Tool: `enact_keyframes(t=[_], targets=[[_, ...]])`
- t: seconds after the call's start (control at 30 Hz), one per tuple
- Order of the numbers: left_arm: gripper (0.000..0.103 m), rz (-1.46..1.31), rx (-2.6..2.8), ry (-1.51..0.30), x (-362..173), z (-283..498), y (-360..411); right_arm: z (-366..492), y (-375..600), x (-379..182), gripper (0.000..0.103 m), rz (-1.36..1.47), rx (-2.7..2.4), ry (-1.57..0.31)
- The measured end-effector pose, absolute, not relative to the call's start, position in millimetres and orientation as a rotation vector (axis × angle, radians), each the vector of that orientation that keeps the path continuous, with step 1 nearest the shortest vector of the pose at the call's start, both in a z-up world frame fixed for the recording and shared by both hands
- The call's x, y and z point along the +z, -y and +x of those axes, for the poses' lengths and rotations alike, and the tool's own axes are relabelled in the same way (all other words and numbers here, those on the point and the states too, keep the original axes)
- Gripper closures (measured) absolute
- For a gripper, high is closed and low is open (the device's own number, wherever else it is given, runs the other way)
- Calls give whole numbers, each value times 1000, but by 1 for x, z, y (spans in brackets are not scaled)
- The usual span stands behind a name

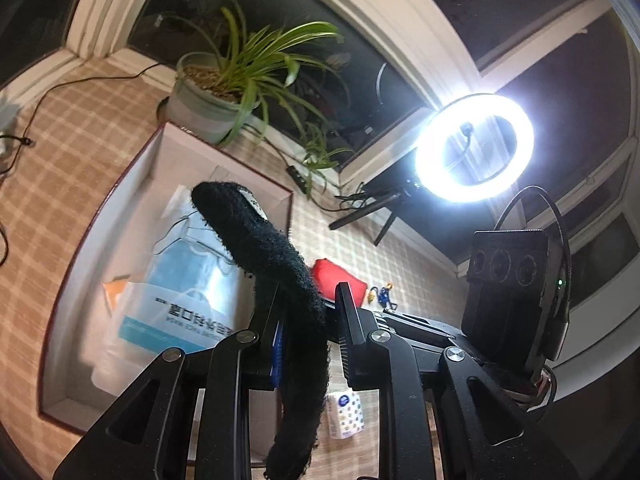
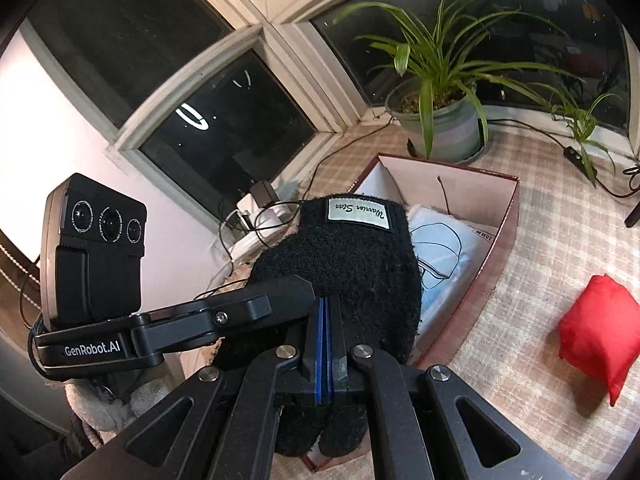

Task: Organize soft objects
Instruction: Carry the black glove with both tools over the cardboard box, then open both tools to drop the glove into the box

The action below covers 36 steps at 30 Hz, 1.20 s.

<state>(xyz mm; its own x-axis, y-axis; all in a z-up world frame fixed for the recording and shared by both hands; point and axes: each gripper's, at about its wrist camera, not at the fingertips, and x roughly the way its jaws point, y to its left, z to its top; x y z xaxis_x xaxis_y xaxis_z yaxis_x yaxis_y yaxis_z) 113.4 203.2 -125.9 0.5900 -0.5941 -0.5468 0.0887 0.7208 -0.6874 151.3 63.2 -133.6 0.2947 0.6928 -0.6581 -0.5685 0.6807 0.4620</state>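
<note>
We found the black glove (image 1: 256,236) held above the open box (image 1: 132,160), not yet resting in it. The left gripper (image 1: 310,296) was closed to about the glove's thickness, the fabric passing up between its jaws. We judged this a firm hold, though a slight gap at one jaw could not be excluded. The right gripper (image 2: 324,304) had its blue pads drawn fully together against the glove. We could not establish whether a fold lay between them.

We judged the step in hand to be placing the glove in the box. We recommend lowering it until it lies flat on the pack of face masks (image 1: 188,264), keeping the hanging finger end inside the walls. Both tools should release only once the glove is supported.

The near end of the box was hidden behind the glove and linkages. The glove's lower end ran out of view. The red cushion (image 2: 596,328) remained outside the box on the cloth.
</note>
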Motion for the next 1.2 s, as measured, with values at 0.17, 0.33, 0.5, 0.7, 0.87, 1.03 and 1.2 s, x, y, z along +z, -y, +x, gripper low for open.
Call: enact_keyframes(t=[0.17,0.33,0.5,0.7,0.87,1.03,1.2], targets=[[85,-674,-420,-890,-137,122,-213,161,-75,-145,100,140,825,-976],[75,-675,-372,-918,-144,128,-224,167,-76,-150,96,138,801,-983],[58,-658,-285,-906,-144,125,-239,166,-64,-149,62,130,778,-974],[54,-626,-215,-877,-136,116,-249,162,-43,-147,47,155,757,-966],[53,-579,-164,-829,-122,105,-252,154,-19,-145,46,173,738,-955],[53,-535,-155,-779,-105,88,-246,142,13,-138,46,165,710,-916],[52,-501,-179,-754,-96,71,-225,127,59,-130,46,185,673,-883]])
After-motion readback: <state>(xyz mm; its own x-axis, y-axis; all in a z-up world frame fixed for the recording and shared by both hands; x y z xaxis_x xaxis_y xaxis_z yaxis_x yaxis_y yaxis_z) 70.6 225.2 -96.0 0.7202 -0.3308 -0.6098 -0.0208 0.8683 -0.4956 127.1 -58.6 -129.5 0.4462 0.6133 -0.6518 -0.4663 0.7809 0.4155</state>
